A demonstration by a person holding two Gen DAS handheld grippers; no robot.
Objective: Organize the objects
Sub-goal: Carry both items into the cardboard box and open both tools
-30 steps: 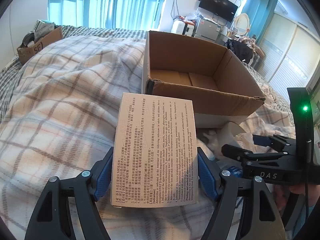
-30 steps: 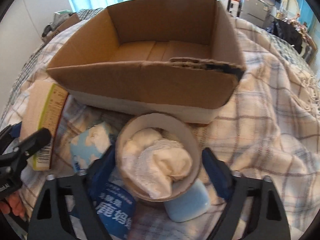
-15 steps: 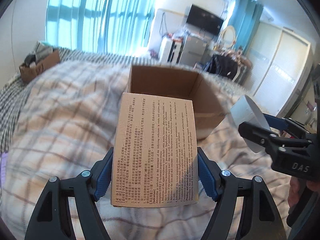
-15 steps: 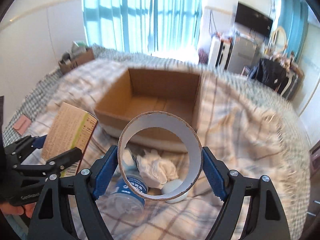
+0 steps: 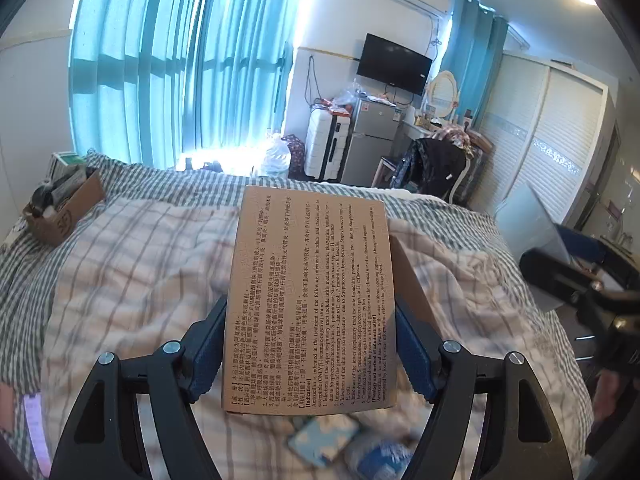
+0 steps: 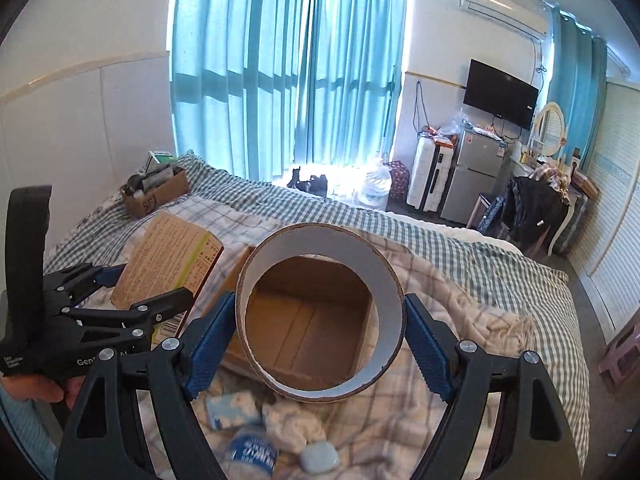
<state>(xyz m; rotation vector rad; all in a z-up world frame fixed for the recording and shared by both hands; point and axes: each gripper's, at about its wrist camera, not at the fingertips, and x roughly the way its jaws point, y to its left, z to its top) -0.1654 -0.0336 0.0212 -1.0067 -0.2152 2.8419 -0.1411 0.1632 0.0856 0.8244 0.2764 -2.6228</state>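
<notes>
Raised since a second ago: both grippers, each with its load, now held above the checked blanket (image 6: 460,292) instead of down beside the cardboard box (image 6: 308,320). Left gripper (image 5: 310,344): jaws clamped on the flat sides of a printed carton (image 5: 312,292), held in the air with the cardboard box mostly hidden behind it. Right gripper (image 6: 320,344): jaws clamped on a cardboard ring (image 6: 320,316), open end facing the camera, box floor visible through it; a blue packet (image 6: 232,410), a white cloth (image 6: 296,424) and a small pale blue pad (image 6: 319,456) lie on the blanket below.
</notes>
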